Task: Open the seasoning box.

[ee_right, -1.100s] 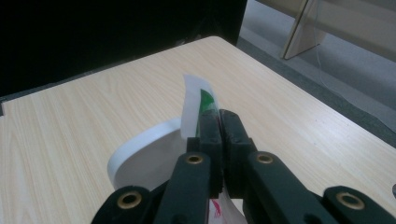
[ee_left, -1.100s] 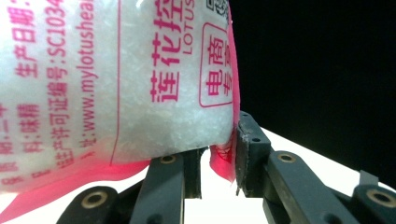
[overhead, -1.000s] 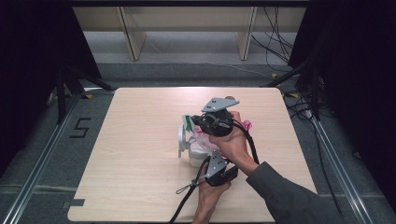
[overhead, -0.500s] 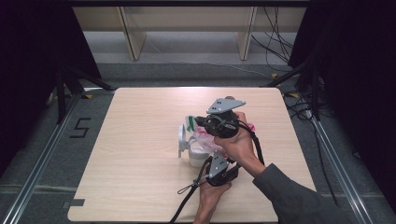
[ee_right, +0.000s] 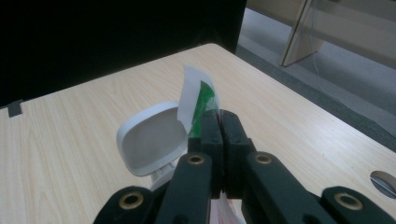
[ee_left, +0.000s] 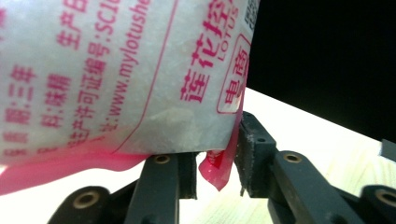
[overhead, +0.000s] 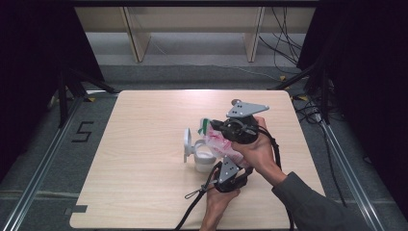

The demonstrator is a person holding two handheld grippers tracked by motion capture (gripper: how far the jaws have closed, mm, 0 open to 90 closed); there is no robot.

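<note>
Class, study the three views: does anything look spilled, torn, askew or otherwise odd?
Nothing spilled. The bag hangs tilted over the open white container, its top edge pinched by the right gripper, while its pink bottom corner sits loose between the left gripper pads.

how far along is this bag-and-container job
Done: the white container sits with its lid flipped open. In hand: the right gripper pinches the bag by its green-and-white top, the left gripper straddles its red bottom corner, jaws just opening. Left: whether any contents have gone in can't be told.
</note>
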